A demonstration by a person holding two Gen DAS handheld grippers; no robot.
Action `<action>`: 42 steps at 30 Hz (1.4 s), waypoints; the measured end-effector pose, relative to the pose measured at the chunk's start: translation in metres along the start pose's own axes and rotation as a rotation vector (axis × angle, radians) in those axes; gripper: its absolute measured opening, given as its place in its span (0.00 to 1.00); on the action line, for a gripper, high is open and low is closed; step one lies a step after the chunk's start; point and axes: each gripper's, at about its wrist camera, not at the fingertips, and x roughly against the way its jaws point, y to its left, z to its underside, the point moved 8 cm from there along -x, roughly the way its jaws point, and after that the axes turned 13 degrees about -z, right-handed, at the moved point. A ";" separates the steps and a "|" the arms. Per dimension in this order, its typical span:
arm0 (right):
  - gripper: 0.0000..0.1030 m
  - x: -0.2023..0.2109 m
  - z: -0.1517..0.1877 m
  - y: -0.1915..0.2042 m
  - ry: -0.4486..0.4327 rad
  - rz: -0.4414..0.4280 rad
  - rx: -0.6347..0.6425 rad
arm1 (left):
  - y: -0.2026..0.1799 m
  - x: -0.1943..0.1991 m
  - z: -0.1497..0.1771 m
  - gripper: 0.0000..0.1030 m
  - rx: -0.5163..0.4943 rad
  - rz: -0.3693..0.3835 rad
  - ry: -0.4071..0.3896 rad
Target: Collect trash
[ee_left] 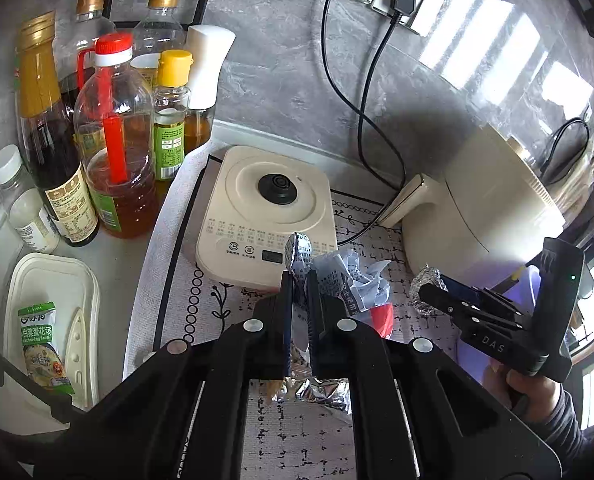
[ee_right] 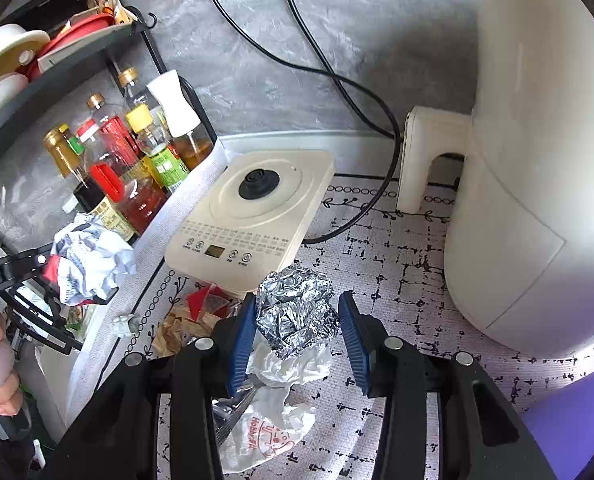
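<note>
My left gripper (ee_left: 299,280) is shut on a crumpled printed paper wad (ee_left: 345,280), held above the patterned mat; it also shows in the right wrist view (ee_right: 91,258) at the left. My right gripper (ee_right: 297,320) is open, its blue pads on either side of a crumpled foil ball (ee_right: 295,308) that lies on the mat. The foil ball also shows in the left wrist view (ee_left: 427,290), at the right gripper's tips (ee_left: 437,294). White crumpled tissue (ee_right: 293,364), a printed white wrapper (ee_right: 265,436), and red and brown scraps (ee_right: 195,316) lie by the foil.
A cream kettle base (ee_right: 257,208) sits behind the trash. A cream air fryer (ee_right: 537,184) stands at the right, with black cords (ee_right: 337,80) to wall sockets. Several sauce bottles (ee_left: 109,140) crowd the left. A white tray (ee_left: 53,320) holds a green soup packet (ee_left: 43,348).
</note>
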 end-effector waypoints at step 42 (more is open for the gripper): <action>0.72 0.382 0.087 -0.118 -0.528 0.511 -0.292 | -0.321 0.059 0.028 0.07 -0.456 0.506 -0.055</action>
